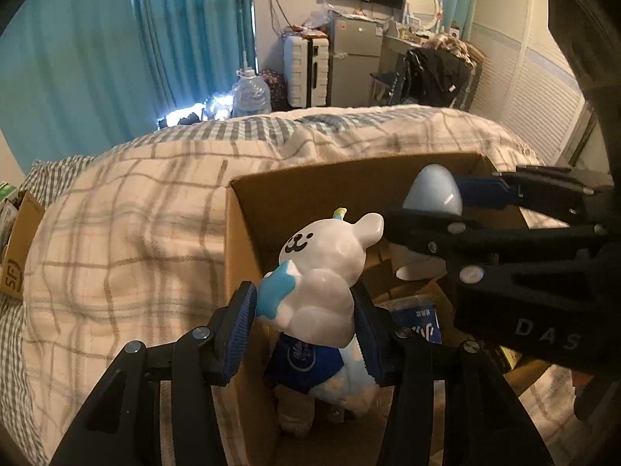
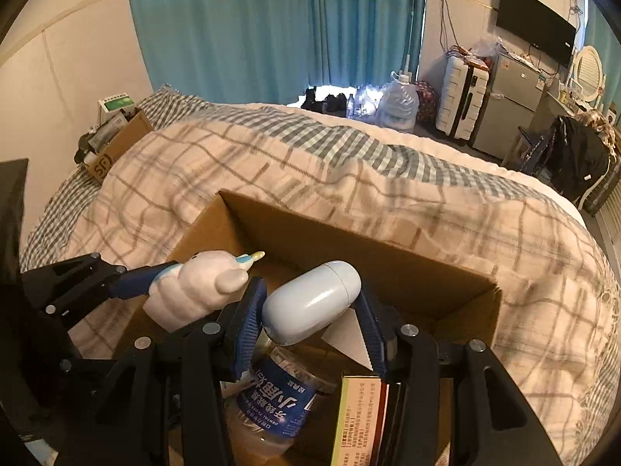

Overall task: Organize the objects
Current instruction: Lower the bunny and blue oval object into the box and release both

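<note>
The left gripper (image 1: 304, 310) is clamped on a glossy white ceramic bear figurine (image 1: 326, 272) that clutches a blue star, its ribbed blue pads (image 1: 238, 334) pressing both flanks. Just to its right, the right gripper (image 2: 312, 310) is clamped on a smooth pale-blue egg-shaped capsule (image 2: 310, 301). Both objects hang above an open brown cardboard box (image 2: 349, 248), which sits near the edge of a bed covered by a cream plaid quilt (image 2: 310, 178). Inside the box lie a clear plastic jar with a blue label (image 2: 271, 396), a plush toy in a blue shirt (image 1: 310, 369) and a printed carton (image 2: 359, 419). Far behind, teal curtains (image 2: 271, 31) hang beside a white suitcase (image 2: 462, 97).
</note>
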The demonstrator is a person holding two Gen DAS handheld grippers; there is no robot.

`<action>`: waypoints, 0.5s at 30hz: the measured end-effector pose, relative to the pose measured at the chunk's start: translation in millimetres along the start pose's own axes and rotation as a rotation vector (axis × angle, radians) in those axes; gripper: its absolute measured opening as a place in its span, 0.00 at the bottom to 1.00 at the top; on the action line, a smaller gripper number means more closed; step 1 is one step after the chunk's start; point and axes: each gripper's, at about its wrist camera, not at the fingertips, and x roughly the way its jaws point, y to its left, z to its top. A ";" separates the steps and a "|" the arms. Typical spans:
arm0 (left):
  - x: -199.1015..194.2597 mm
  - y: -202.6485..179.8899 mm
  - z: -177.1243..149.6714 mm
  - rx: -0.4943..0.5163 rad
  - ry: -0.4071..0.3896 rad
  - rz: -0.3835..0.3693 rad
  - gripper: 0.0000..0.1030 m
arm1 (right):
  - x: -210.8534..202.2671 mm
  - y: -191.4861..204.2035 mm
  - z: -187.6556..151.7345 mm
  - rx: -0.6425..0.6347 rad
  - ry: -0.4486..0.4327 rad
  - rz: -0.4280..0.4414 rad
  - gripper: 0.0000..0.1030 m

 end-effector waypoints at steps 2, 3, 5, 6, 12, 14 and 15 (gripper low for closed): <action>-2.7 -2.0 -2.0 0.006 -0.002 0.005 0.61 | -11.7 -3.7 2.1 0.021 -0.025 -0.002 0.52; -6.6 -3.5 -2.6 0.008 -0.005 0.003 0.67 | -17.3 -5.8 2.7 0.029 -0.034 -0.005 0.55; -15.8 -6.8 -1.4 0.010 -0.019 0.002 0.77 | -39.7 -9.9 2.9 0.044 -0.056 -0.022 0.55; -23.3 -8.3 -0.7 0.011 -0.035 0.013 0.84 | -50.5 -11.4 1.8 0.048 -0.062 -0.037 0.56; -80.7 -12.3 7.3 0.008 -0.130 0.045 0.95 | -125.3 -20.6 -9.5 0.084 -0.109 -0.140 0.66; -105.6 -13.9 12.1 -0.002 -0.171 0.045 0.97 | -153.5 -21.6 -13.4 0.096 -0.134 -0.161 0.70; -117.1 -14.3 12.1 -0.007 -0.186 0.045 0.99 | -169.1 -22.8 -16.7 0.102 -0.146 -0.173 0.73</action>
